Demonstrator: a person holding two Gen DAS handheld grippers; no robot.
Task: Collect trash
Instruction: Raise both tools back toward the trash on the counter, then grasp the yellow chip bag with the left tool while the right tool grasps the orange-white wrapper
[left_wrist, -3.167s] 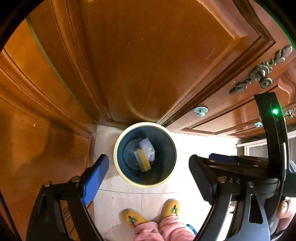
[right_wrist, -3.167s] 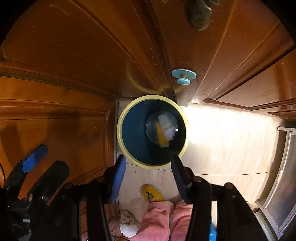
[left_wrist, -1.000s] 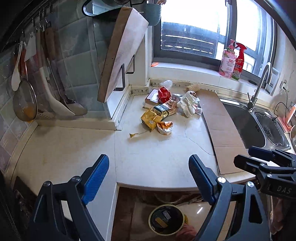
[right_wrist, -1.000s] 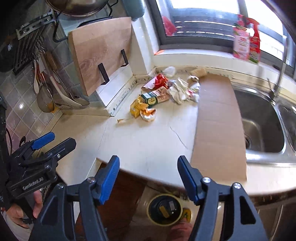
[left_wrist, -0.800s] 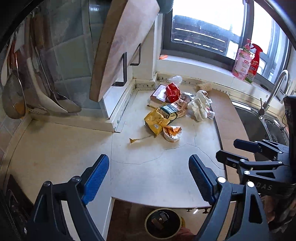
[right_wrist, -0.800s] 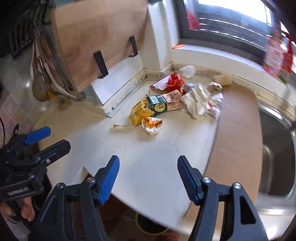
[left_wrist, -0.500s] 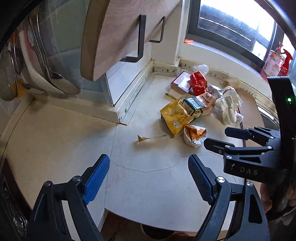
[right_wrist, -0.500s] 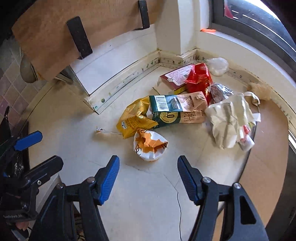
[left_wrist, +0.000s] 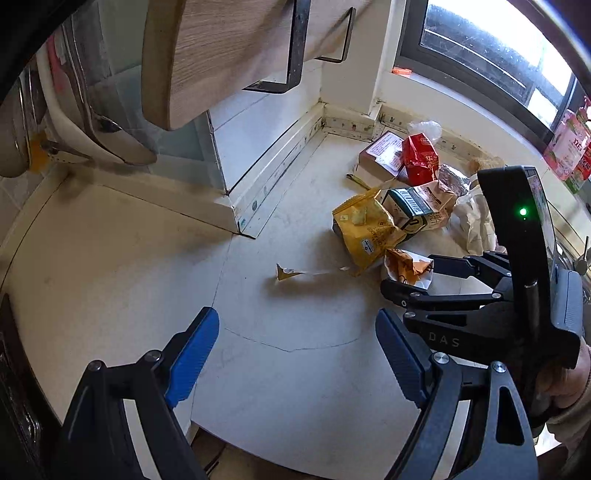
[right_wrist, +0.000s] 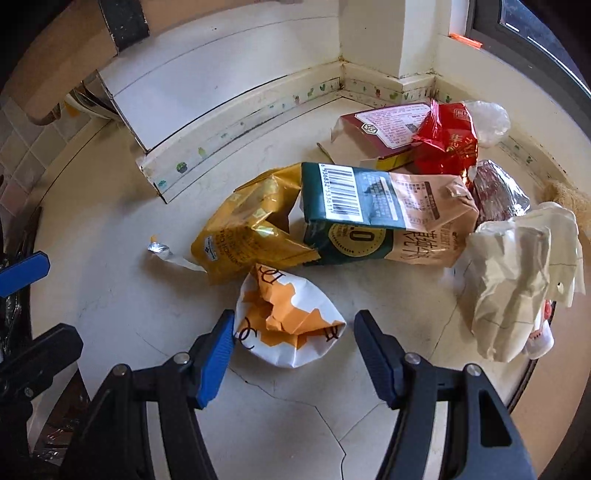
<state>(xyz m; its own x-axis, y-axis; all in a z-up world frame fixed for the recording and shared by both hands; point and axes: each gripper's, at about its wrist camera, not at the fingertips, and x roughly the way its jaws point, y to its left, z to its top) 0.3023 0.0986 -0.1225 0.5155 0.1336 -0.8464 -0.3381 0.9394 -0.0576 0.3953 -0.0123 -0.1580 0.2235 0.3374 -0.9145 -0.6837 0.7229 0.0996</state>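
Right gripper (right_wrist: 293, 345) spread wide, nothing held, jaws straddling the crumpled orange-and-white cup (right_wrist: 290, 325) from the near side; blue left pad just touching or nearly touching its rim, right pad clear of it. Probably lined up so for a side pinch: lightest, nearest piece of the heap, free on its near face, so liftable without dragging the rest. Seen from the left view, the same right gripper (left_wrist: 413, 277) low over the counter (left_wrist: 295, 369) with the cup (left_wrist: 406, 267) between its tips.

Left gripper (left_wrist: 295, 350) also spread and empty, held back over bare counter, well apart from the heap; likely waiting its turn.

Beyond the cup: yellow bag (right_wrist: 247, 236) touching it, green carton (right_wrist: 380, 221) on its side behind, red packet (right_wrist: 447, 142) and flat box (right_wrist: 384, 125) toward the corner, white wad (right_wrist: 517, 280) off to the right, a torn foil strip (right_wrist: 166, 253) lying apart to the left. All trash on the counter, none yet gathered.

Against half a second ago: right gripper nearer and lower, cup then ahead of the jaws, now between them. Against a second ago: both views much closer to the heap, bin under the counter no longer in sight. Three seconds back, both grippers over that bin on the floor, equally spread.
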